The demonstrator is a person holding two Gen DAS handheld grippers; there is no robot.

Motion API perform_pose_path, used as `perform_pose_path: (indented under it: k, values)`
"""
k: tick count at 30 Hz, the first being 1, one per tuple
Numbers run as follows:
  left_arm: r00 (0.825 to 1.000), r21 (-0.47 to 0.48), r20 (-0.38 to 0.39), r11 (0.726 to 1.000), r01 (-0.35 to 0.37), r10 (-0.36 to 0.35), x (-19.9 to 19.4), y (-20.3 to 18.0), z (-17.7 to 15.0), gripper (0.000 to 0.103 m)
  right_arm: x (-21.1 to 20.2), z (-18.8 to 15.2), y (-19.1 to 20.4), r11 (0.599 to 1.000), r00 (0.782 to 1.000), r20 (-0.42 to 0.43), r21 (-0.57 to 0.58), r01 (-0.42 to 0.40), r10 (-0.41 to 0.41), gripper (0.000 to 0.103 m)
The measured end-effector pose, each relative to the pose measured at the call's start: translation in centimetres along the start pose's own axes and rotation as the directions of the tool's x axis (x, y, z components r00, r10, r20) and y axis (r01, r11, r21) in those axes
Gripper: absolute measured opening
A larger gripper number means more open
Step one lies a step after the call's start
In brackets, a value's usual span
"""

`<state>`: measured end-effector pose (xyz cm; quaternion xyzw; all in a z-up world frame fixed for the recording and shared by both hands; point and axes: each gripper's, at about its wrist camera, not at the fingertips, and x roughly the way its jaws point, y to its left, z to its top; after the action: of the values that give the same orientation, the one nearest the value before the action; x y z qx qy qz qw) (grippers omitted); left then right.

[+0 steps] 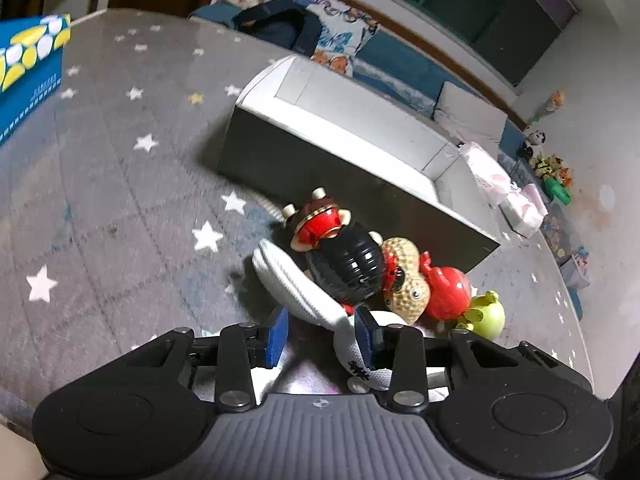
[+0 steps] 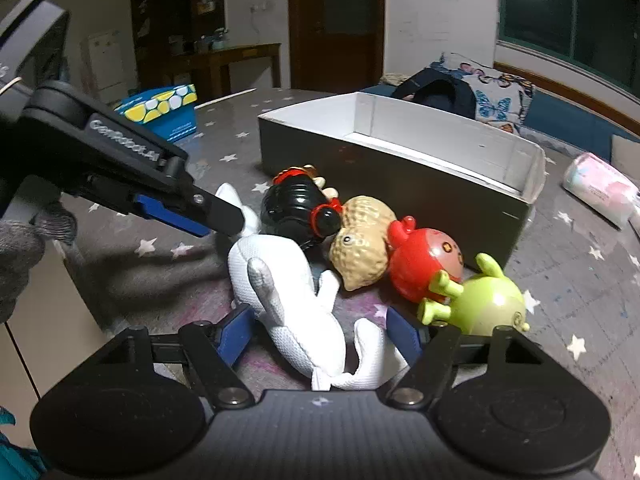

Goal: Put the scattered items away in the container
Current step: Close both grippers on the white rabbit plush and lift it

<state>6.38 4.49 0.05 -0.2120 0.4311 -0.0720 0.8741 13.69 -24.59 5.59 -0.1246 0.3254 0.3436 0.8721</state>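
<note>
Both grippers straddle the white plush toy (image 2: pixel 288 292) lying on the star-print tabletop (image 1: pixel 100 184): right gripper (image 2: pixel 320 334) wide open around its tail end, left gripper (image 1: pixel 322 336) part open, gripping nothing. Its long axis runs toward 11 o'clock. Beyond, at 1 o'clock, stands the open grey box (image 2: pixel 400 176).

The left wrist view looks steeply down, close over the grey star-patterned mat (image 1: pixel 100 168), facing the open grey cardboard box (image 1: pixel 320 160). The right wrist view sits lower and more level, facing the same box (image 2: pixel 400 184). Both share the white fabric plush toy (image 1: pixel 292 280) (image 2: pixel 280 280) close in front.
</note>
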Motion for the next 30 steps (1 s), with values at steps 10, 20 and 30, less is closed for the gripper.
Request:
perform_pose_path:
  k: [10, 20, 30]
  values:
    - [0.996, -0.123, -0.020, 0.988, 0.089, -0.092, 1.3, 1.8, 0.6, 0.022, 1.1, -0.2, 0.9, 0.995, 0.999, -0.026, -0.101, -0.023, 0.021, 0.058]
    - [0.991, -0.110, 0.021, 0.985, 0.130, -0.129, -0.3, 1.7, 0.3, 0.010, 0.5, -0.1, 1.4, 0.989, 0.999, -0.017, -0.139, -0.043, 0.041, 0.040]
    - [0.974, 0.032, 0.141, 0.984, 0.176, -0.179, -3.9, -2.1, 4.0, 0.010, -3.1, 4.2, 0.2, 0.979, 0.994, 0.106, -0.204, 0.004, 0.018, 0.040]
